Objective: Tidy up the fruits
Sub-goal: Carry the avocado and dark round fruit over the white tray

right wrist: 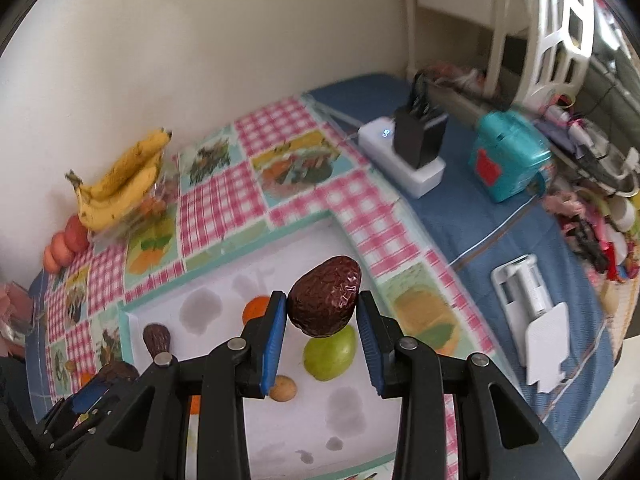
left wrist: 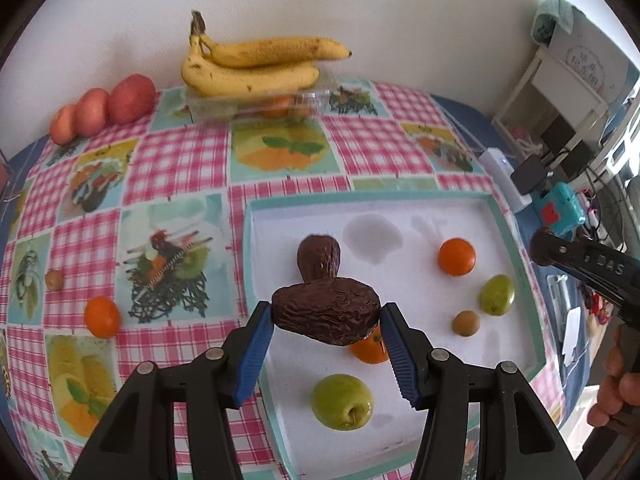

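Observation:
My left gripper (left wrist: 327, 312) is shut on a dark brown, wrinkled avocado (left wrist: 326, 316), held crosswise above the white tray (left wrist: 516, 248) with a teal rim. My right gripper (right wrist: 322, 300) is shut on a second dark avocado (right wrist: 325, 298) over the tray's right side. A third avocado (left wrist: 319, 258) lies in the tray. Also in the tray are two oranges (left wrist: 456, 257) (left wrist: 370, 350), a green apple (left wrist: 343, 401), a smaller green fruit (left wrist: 497, 294) and a small brown fruit (left wrist: 465, 323).
On the checked tablecloth lie an orange (left wrist: 102, 317) and a small brown fruit (left wrist: 53, 280). Bananas (left wrist: 256, 64) rest on a clear box by the wall, beside three red fruits (left wrist: 104, 110). A charger block (right wrist: 404, 152) and a teal box (right wrist: 508, 160) stand on the blue cloth to the right.

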### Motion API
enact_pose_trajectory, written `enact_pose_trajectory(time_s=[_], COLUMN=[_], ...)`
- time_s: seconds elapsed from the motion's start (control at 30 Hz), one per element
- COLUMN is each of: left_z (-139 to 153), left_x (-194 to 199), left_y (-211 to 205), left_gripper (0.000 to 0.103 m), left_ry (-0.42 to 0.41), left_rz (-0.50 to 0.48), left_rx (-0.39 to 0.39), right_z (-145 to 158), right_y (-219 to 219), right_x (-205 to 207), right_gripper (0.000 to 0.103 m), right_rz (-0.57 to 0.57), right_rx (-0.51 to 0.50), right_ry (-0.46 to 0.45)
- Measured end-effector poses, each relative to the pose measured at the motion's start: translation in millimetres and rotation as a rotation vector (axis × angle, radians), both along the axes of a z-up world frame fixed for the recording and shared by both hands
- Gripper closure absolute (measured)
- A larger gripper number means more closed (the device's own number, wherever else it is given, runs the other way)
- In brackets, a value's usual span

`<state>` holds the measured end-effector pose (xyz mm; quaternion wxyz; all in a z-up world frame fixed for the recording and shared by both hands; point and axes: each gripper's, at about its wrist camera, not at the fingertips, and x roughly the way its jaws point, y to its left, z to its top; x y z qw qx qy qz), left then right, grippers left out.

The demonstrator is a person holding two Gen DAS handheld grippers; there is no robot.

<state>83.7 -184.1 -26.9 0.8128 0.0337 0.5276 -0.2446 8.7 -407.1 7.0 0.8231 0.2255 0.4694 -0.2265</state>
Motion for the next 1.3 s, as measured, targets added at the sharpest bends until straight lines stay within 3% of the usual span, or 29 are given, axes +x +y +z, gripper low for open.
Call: enact_pose_trajectory(time_s=[0.27, 0.43, 0.73, 1.3], left_z=[-20.3, -31.9, -41.6, -44.4], left_x=[7.4, 10.5, 12.5, 13.0], left_y=[-0.2, -2.9, -7.8, -5.8], left_gripper=[0.045, 0.045, 0.045, 0.044], left_ry=[0.038, 0.058, 0.069, 0.093], left_rz=[0.021, 0.022, 0.011, 0.017], left_rx=[0.03, 0.048, 0.062, 0.048], right_z=[-37.2, -48.1, -72.8, -74.7], right_y=[-0.3, -4.4, -12.9, -14.2], right_x=[20.6, 28.1, 29.2, 34.9], right_gripper=[0.066, 0.066, 0.066, 0.066], right_rz=[0.003, -0.007, -0.024, -0.011], right_rx=[0.022, -0.01, 0.038, 0.004], right_ry=[0.024, 0.043, 0.081, 0.097])
